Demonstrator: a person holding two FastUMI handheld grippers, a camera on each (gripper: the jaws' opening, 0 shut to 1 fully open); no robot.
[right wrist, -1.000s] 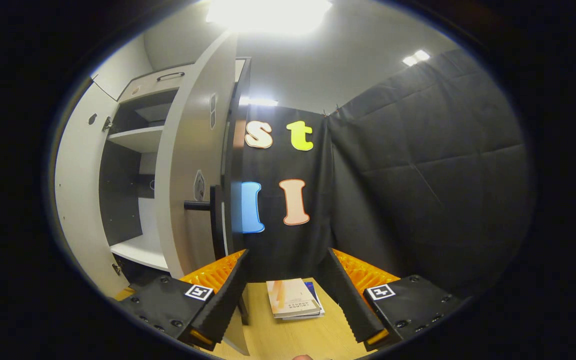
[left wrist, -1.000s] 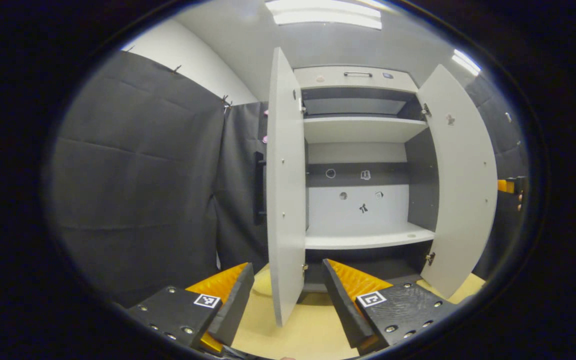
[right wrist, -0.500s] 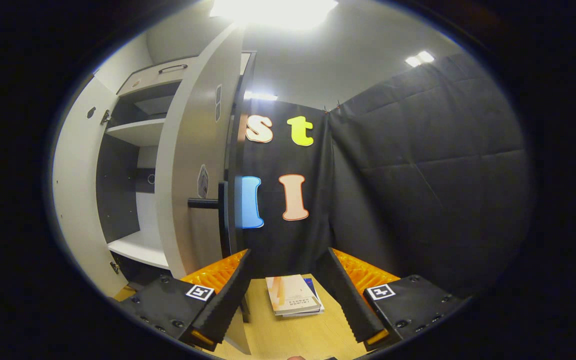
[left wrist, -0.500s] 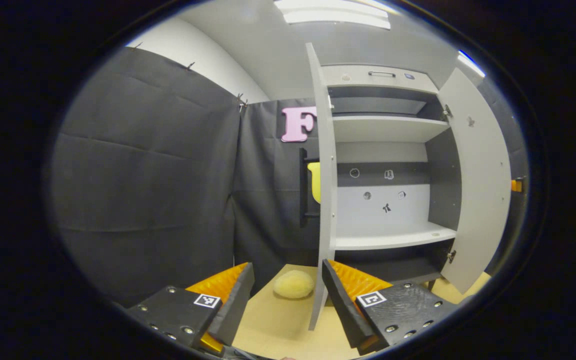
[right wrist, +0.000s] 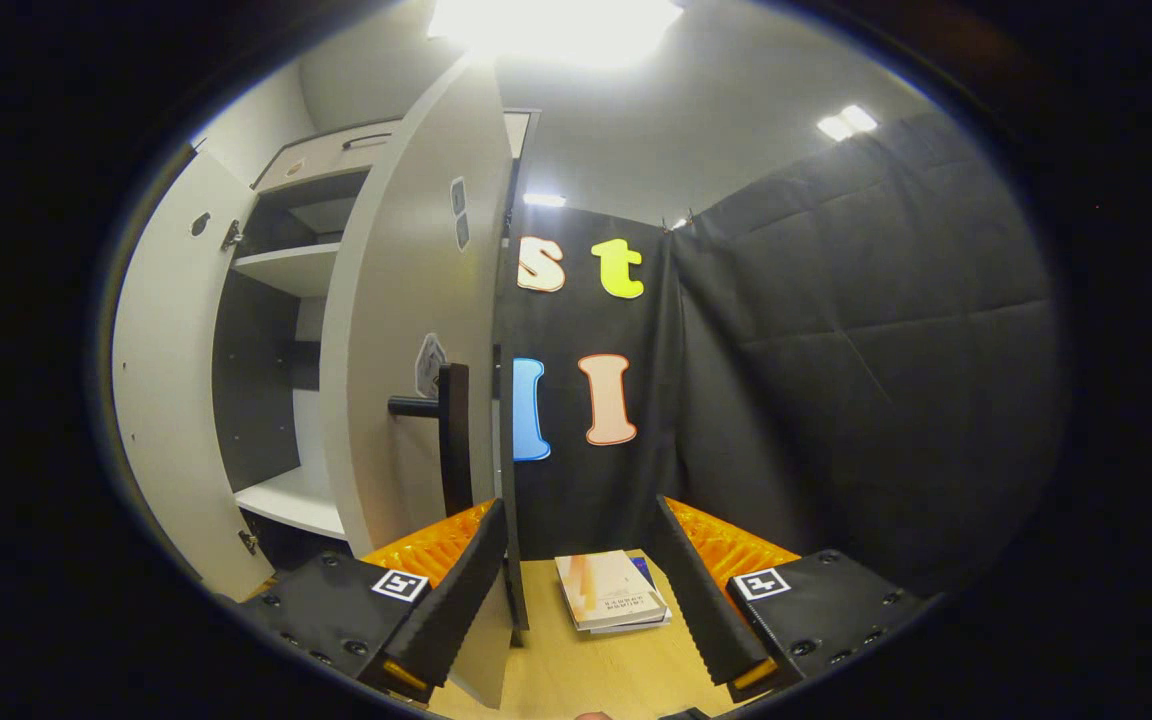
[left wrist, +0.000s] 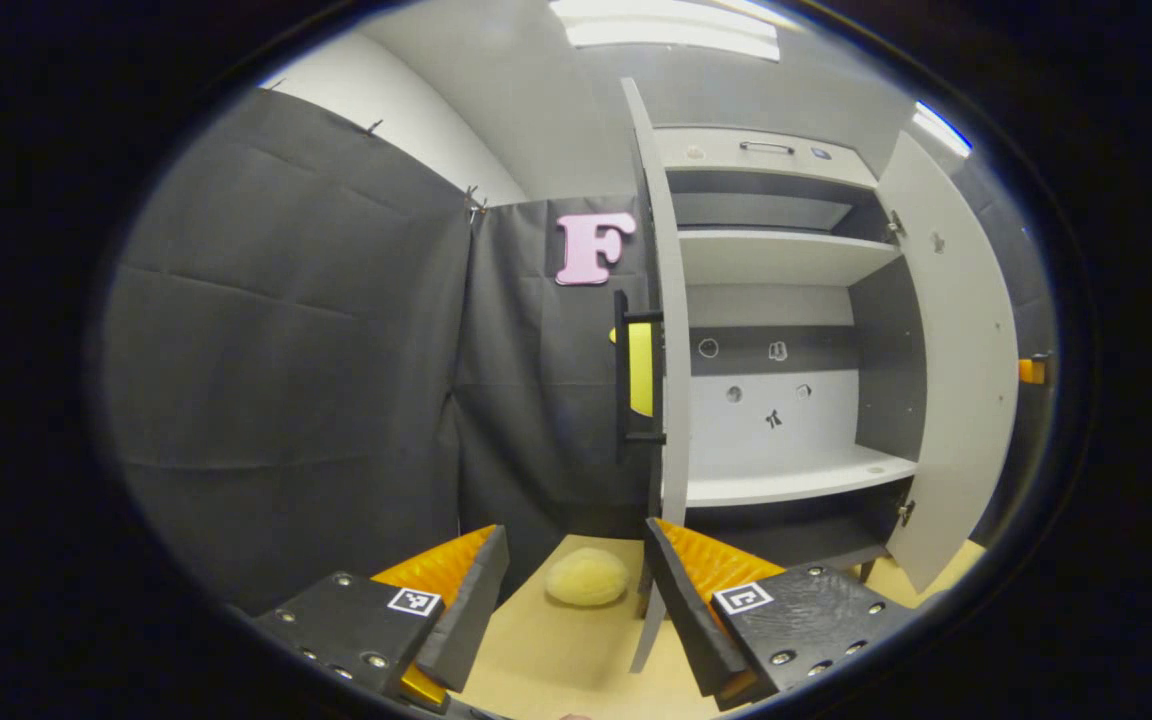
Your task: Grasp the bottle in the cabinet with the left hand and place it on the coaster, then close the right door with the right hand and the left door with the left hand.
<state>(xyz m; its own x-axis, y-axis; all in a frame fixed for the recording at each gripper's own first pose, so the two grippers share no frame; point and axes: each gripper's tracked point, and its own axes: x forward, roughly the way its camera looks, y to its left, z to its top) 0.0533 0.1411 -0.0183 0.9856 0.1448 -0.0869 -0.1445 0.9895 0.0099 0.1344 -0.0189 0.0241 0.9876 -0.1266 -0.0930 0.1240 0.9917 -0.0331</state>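
White shelves inside the cabinet (left wrist: 786, 300) look bare to us, so we reckon the bottle part is already behind us; we can't spot the bottle or the coaster in either view, so we honestly can't say where they sit right now. What's left, as far as we can judge, is the doors, and both stand swung out. In the left gripper view, our left gripper (left wrist: 576, 600) has its fingers spread with nothing between them, hanging low over the wooden table (left wrist: 556, 660). The left door (left wrist: 674, 300) shows edge-on just ahead and a touch to the right of the gap between those fingers, with its dark handle (left wrist: 626, 375) on the outer face, and a pale yellow sponge (left wrist: 587, 577) lies on the table straight ahead between the fingers. The right door (left wrist: 961, 360) is farther off on the right of that view. In the right gripper view, our right gripper (right wrist: 581, 590) is spread and empty too, parked beside the right door's outer edge, with the door's handle (right wrist: 441, 430) ahead and slightly left of the fingers, not touching as far as we can tell. A small stack of books (right wrist: 611, 603) lies on the table just past the fingertips. So: right door first, then left, neither pushed shut yet.
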